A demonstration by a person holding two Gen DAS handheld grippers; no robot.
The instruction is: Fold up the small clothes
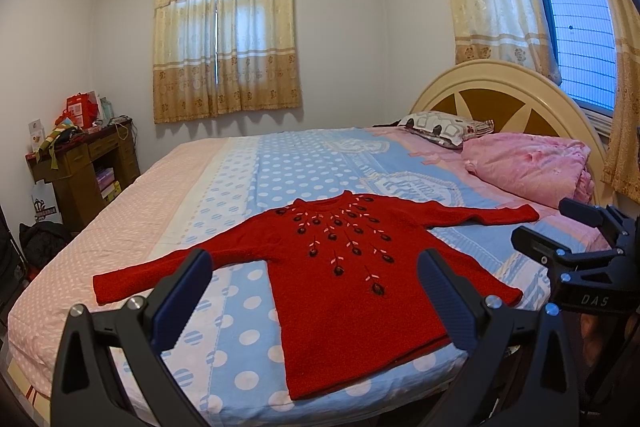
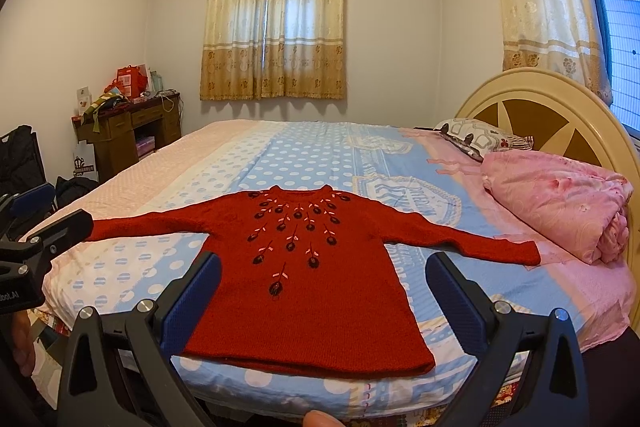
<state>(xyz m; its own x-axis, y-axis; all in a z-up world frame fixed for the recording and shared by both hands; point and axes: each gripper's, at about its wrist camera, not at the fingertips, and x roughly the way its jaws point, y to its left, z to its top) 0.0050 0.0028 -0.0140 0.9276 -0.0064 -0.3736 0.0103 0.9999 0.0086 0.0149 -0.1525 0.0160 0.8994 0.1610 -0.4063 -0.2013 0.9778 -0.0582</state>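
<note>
At the lower left of the left wrist view, the left hand-held gripper (image 1: 316, 291) hung wide apart and empty above the bed (image 1: 224, 187). Across the middle lay the red knitted sweater (image 1: 340, 267), flat, front up, both sleeves spread. In the right wrist view the right hand-held gripper (image 2: 324, 291) was likewise wide and empty over the hem. The loose knit could bunch or drag on the bedsheet if only one layer were pinched.

Red sweater (image 2: 304, 291) coarse matt knit; bedsheet (image 2: 304, 163) smooth printed cloth; headboard (image 2: 560, 99) glossy.
</note>
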